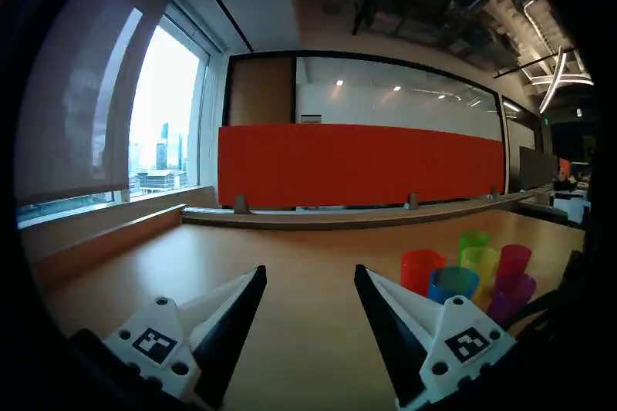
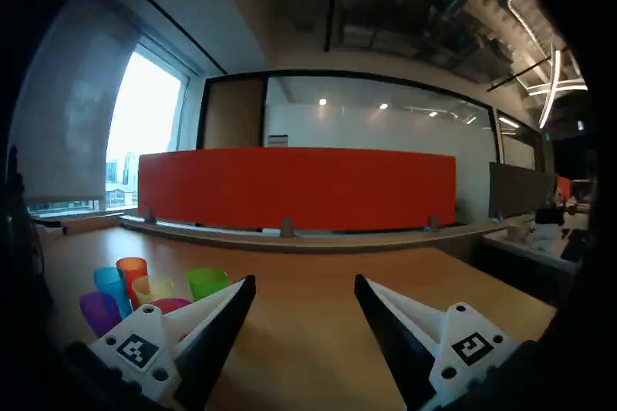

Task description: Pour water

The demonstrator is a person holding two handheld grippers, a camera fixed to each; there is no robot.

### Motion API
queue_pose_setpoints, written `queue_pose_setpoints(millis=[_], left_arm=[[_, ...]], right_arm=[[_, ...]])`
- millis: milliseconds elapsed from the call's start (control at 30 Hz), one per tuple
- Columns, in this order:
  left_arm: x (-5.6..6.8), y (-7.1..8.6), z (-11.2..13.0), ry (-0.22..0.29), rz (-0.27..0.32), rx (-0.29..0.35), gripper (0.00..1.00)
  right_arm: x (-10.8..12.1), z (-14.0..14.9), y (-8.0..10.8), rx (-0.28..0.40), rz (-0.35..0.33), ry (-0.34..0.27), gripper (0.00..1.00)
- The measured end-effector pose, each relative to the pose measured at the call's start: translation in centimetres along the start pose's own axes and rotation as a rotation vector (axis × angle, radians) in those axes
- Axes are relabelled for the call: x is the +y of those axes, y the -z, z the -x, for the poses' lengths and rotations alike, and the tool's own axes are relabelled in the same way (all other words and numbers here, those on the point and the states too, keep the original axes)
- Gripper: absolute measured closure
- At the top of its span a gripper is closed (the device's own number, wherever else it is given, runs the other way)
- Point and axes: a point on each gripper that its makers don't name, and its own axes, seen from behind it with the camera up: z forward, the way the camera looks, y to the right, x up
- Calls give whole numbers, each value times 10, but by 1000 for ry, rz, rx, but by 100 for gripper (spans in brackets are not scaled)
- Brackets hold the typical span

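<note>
The left gripper (image 1: pixel 309 271) hovers low over the wooden table (image 1: pixel 308 349), its claw spread wide with nothing between the two black fingers. In the left gripper view the plastic cups (image 1: pixel 478 264) cluster on the table at about four o'clock, just beyond the right finger, with an orange cup (image 1: pixel 422 268) and a blue cup (image 1: pixel 453 284) nearest that finger. The right gripper (image 2: pixel 305 280) is also wide apart and empty. In the right gripper view the cups stand at about eight o'clock, a green cup (image 2: pixel 207 281) just beside its left finger and a purple cup (image 2: pixel 100 311) farthest out. A red partition (image 1: pixel 355 164) runs along the table's far edge at twelve o'clock, with a window (image 1: pixel 166 133) at ten.
</note>
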Motion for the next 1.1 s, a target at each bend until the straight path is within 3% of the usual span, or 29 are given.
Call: queue_pose_setpoints(millis=[367,567,867,1100], left_arm=[[3,-11,-58,-40,33,13,16],[3,-15,-99,-62,45,24,16],[2,-17,-148,-26,74,20,16],[4,-19,-166,-11,100,8,16]], right_arm=[[-13,-45,-13,-28,-41,52,1],[-12,-85,-19,-23,-57,18,1],[-10,-146,-25,-19,-88,3,1],[-8,-169,-30,-27,-104,-12,1]])
